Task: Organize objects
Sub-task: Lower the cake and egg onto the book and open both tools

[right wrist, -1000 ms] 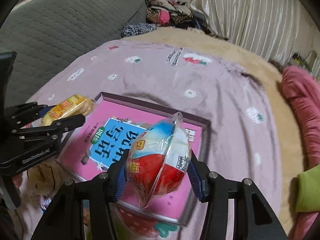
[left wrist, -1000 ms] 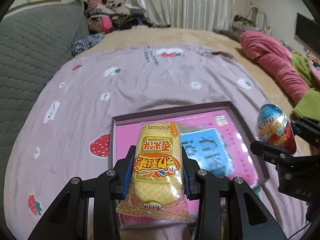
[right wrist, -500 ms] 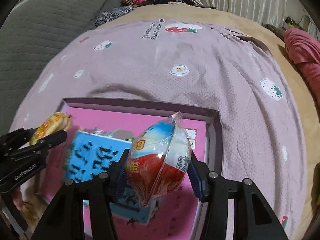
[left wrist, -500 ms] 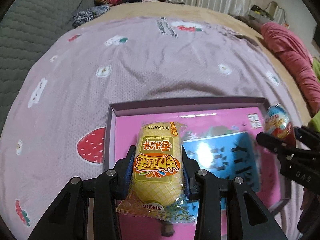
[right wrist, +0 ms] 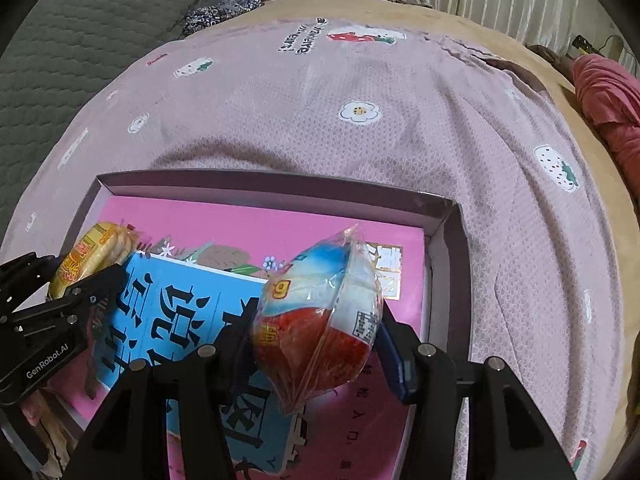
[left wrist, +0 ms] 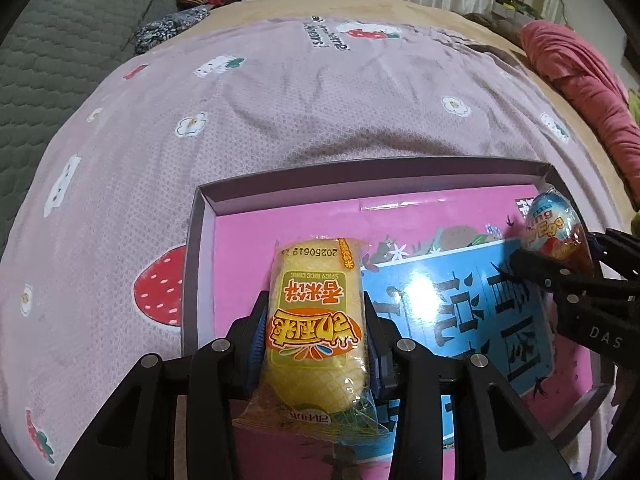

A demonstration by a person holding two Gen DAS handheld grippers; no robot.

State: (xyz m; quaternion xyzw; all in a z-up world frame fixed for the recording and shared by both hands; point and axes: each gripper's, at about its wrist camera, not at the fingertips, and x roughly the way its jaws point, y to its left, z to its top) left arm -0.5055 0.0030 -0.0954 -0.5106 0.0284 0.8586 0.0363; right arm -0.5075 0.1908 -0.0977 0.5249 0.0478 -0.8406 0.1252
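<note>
A: What is held by the left gripper (left wrist: 316, 344)?

B: A yellow snack pack (left wrist: 316, 320) is pinched between its two fingers. The pack is held up over the near left part of the box (left wrist: 360, 178).

A: And what is held by the right gripper (right wrist: 320, 344)?

B: A wrapped toy egg (right wrist: 320, 320), red, white and blue, is squeezed between its fingers. It is held over the near right part of the same box. In the left view, the egg (left wrist: 554, 228) is seen at the far right side.

A: What is seen inside the box?

B: A pink book (right wrist: 256, 228) with a big blue patch is laid flat in it. The box floor is almost covered by it.

A: Where is the box put?

B: It is set on a light purple blanket (left wrist: 280, 120) with strawberries and flowers printed on it. A grey quilted cover (left wrist: 60, 48) is seen far to the left, and a red blanket (left wrist: 580, 64) far to the right.

A: Are the two grippers touching?

B: No. They are kept apart, side by side over the box.
</note>
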